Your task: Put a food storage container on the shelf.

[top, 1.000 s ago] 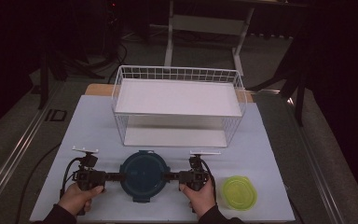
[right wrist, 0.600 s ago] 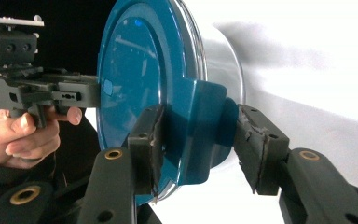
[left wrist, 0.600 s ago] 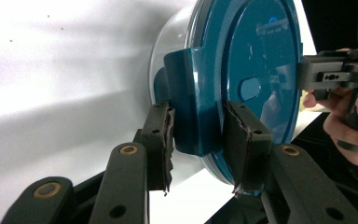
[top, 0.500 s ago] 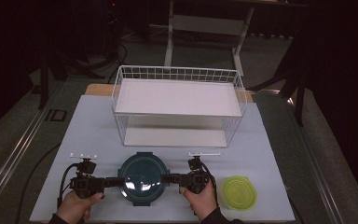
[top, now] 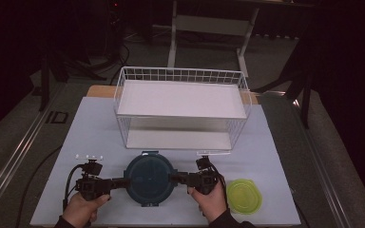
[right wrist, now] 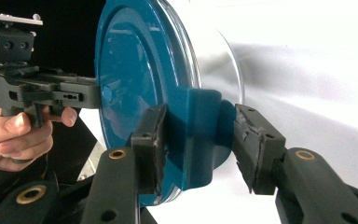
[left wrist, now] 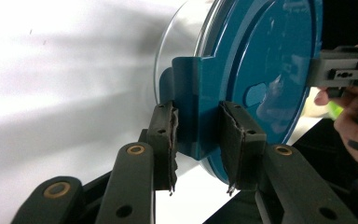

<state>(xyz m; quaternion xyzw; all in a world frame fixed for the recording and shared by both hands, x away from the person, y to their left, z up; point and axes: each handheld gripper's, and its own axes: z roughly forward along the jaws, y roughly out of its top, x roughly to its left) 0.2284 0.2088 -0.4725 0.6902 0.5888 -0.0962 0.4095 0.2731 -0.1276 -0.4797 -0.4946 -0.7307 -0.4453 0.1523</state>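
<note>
two tools flank the blue-lidded round container (top: 149, 178): left tool (top: 119, 182) pinches one lid latch, right tool (top: 178, 178) straddles the opposite latch, slightly spread. uneven pulling could tip it on the tabletop (top: 90, 133).

The left gripper (left wrist: 198, 140) has its 2 black jaws set either side of a blue latch tab (left wrist: 199, 109) on a round clear container with a blue plastic lid (left wrist: 265, 65). Beyond, a hand (left wrist: 352, 116) holds the other black gripper (left wrist: 342, 72) at the lid's far edge.
</note>
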